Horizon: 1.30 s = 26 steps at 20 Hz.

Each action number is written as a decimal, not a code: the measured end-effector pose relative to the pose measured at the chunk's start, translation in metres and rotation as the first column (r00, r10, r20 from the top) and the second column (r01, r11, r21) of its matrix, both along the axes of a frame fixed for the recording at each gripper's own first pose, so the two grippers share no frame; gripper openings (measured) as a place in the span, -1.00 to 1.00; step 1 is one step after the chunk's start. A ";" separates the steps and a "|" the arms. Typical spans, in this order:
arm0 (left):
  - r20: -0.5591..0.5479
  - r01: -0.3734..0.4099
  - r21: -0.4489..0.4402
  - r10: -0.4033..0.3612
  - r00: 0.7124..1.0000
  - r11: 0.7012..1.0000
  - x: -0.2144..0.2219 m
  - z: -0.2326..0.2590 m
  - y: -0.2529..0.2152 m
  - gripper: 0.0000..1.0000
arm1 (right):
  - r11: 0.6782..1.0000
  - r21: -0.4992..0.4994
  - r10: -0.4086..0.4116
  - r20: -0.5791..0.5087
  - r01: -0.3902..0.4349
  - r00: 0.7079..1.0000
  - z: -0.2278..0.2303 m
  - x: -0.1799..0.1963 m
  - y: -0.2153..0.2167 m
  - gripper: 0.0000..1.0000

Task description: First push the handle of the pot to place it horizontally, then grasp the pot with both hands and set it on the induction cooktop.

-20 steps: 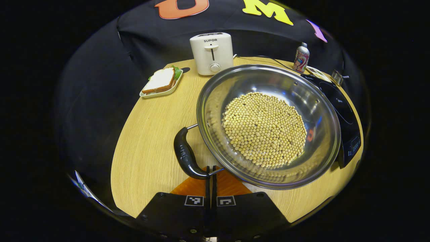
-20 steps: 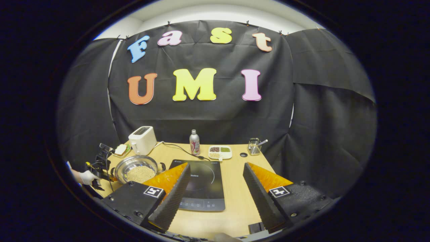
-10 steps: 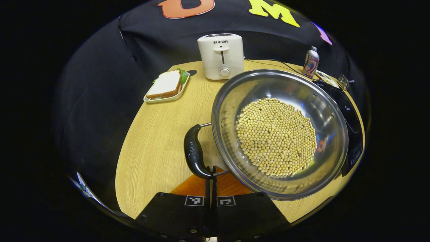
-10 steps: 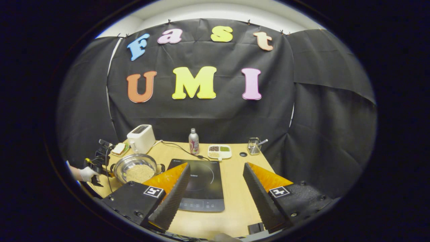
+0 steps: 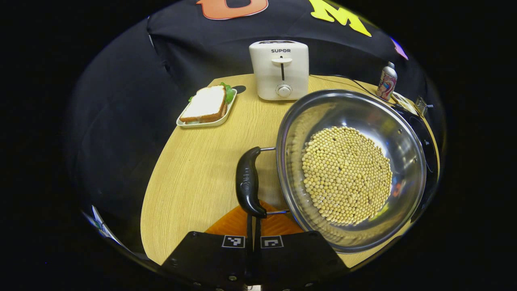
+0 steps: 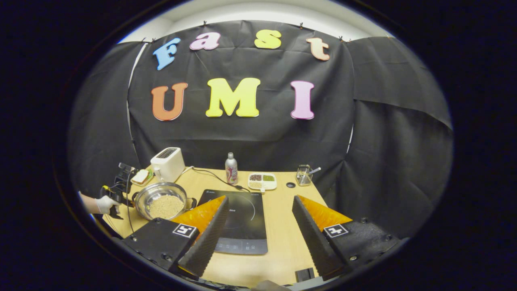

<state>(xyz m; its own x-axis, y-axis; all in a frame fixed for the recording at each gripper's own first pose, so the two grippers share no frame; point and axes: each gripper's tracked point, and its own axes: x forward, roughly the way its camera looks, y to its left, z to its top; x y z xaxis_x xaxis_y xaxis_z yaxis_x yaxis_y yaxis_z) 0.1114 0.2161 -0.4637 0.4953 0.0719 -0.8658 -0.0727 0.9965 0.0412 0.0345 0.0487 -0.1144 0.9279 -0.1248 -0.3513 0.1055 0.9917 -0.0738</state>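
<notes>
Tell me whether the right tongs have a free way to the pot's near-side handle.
Probably yes: the right tongs hang open above the induction cooktop, and the pot sits just beside it with nothing between.

Shiny polished metal pot (image 5: 404, 133) with glossy black plastic handle (image 5: 247, 184) on matt wood-grain table (image 5: 194, 169).

A light wood-grain worktop (image 6: 282, 246) stretches ahead of the fingers, with a rounded near-left edge in the left gripper view. Black cloth (image 6: 250, 137) hangs as the booth's wall beyond the worktop's far edge, creased and clipped along its top, with a second panel (image 6: 400, 121) overlapping it to the right of the fingers. Above the cloth a strip of pale wall (image 6: 258, 10) is lit from overhead. The light falls evenly on the worktop, leaving soft shadows.
</notes>
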 end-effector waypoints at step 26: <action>0.144 -0.034 -0.124 0.052 0.988 0.992 -0.005 0.037 0.037 -0.39 | 0.986 0.056 0.164 -0.140 -0.158 0.976 -0.066 0.059 0.073 0.94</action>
<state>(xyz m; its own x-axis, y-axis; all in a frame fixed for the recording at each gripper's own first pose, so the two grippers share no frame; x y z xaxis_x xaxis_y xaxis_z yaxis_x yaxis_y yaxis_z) 0.1064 0.2536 -0.4270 0.6165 -0.0050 -0.7874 -0.1121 0.9892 -0.0940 0.0932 0.1217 -0.1808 0.8740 0.0405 -0.4843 -0.0642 0.9974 -0.0323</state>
